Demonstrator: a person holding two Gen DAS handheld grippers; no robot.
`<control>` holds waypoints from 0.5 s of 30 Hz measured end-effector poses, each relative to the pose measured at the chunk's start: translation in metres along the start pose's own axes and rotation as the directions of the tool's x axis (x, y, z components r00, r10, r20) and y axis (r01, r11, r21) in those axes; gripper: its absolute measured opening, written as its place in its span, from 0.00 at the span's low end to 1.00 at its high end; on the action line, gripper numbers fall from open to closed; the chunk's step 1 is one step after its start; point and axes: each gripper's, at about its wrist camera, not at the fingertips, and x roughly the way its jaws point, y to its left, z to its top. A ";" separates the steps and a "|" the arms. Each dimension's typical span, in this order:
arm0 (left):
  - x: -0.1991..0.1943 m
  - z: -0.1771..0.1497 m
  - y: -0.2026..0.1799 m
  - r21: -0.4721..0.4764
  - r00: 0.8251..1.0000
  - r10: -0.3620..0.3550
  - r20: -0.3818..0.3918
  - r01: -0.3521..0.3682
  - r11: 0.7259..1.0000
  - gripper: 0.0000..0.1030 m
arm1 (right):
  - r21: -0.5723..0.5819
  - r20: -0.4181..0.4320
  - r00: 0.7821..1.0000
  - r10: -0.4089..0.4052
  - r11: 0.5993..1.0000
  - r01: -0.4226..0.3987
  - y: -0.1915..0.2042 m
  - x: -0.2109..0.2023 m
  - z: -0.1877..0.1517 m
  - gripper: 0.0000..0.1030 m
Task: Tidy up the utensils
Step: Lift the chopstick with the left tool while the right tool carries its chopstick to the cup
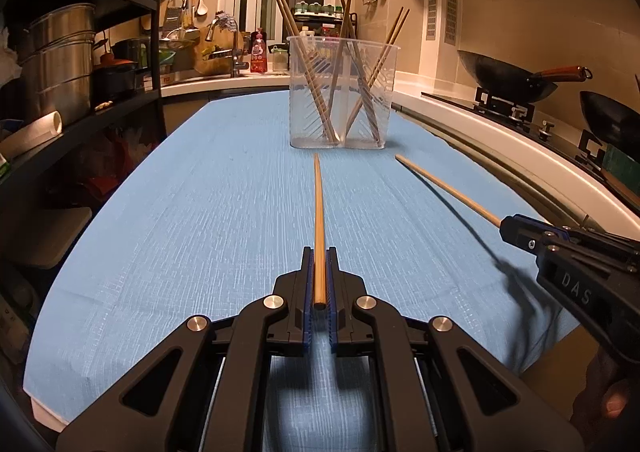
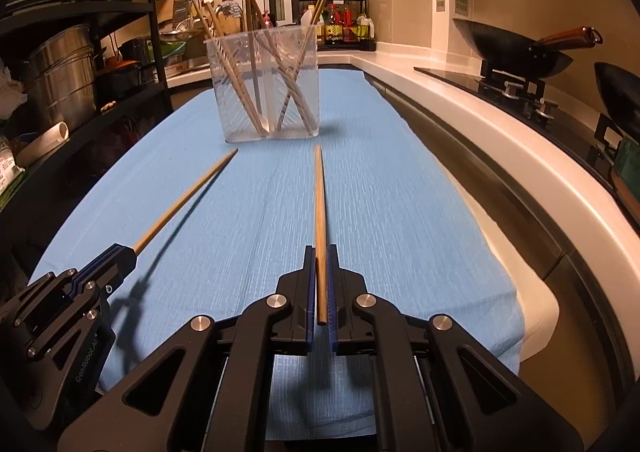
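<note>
My left gripper (image 1: 319, 252) is shut on a wooden chopstick (image 1: 319, 212) that points forward at a clear plastic holder (image 1: 342, 92). The holder stands on the blue cloth (image 1: 200, 212) and holds several chopsticks. My right gripper (image 2: 320, 250) is shut on a second chopstick (image 2: 319, 204), also pointing at the holder (image 2: 266, 88). Both chopsticks are held above the cloth, side by side. The right gripper shows in the left wrist view (image 1: 505, 227), and the left gripper shows in the right wrist view (image 2: 130, 252).
A black shelf with metal pots (image 1: 60, 60) stands at the left. A white counter edge (image 2: 480, 140) runs along the right, with a stove and a wok (image 2: 516, 52) behind it. A sink and bottles (image 2: 344, 24) are at the back.
</note>
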 end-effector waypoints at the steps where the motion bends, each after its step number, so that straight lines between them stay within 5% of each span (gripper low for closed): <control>1: -0.003 0.001 0.000 0.002 1.000 -0.001 0.007 0.001 1.000 0.06 | 0.001 0.006 1.000 0.001 1.000 -0.001 -0.001 -0.003 0.003 0.05; 15: -0.045 0.046 0.004 -0.013 0.994 -0.039 0.106 0.040 0.999 0.06 | -0.006 0.150 0.989 0.005 1.000 -0.005 -0.007 -0.056 0.061 0.05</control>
